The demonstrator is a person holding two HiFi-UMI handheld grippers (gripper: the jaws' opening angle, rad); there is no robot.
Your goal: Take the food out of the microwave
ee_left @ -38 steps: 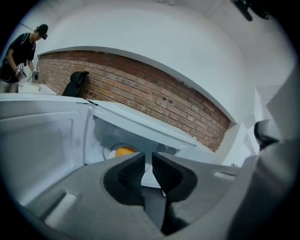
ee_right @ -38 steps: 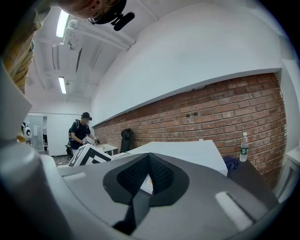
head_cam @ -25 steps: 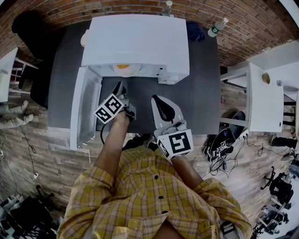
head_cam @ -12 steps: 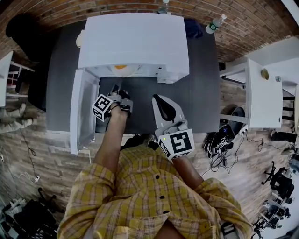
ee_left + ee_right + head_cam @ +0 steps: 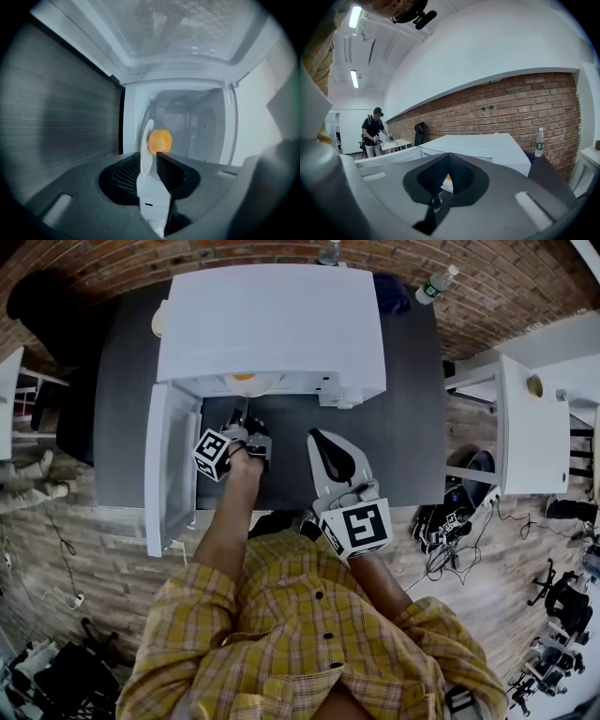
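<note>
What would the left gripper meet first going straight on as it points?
Probably the rim of the white plate holding the orange food. The left gripper has just been opening its jaws, with nothing visibly between them; depth unclear.

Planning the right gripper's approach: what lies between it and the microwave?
Only bare dark table, per the head view, between the right gripper and the microwave.

Open way in through the front mouth of the boxy white microwave (image 5: 272, 324), reached over bare dark grey tabletop (image 5: 403, 427). Blocked on the left by the white microwave door (image 5: 169, 465), swung fully out. Hemmed inside by white walls and ceiling, with a round white plate (image 5: 147, 150) bearing an orange lump of food (image 5: 160, 139) mid-cavity. Free tabletop rightward; clear plastic bottle (image 5: 438, 283) well back at the far corner.
</note>
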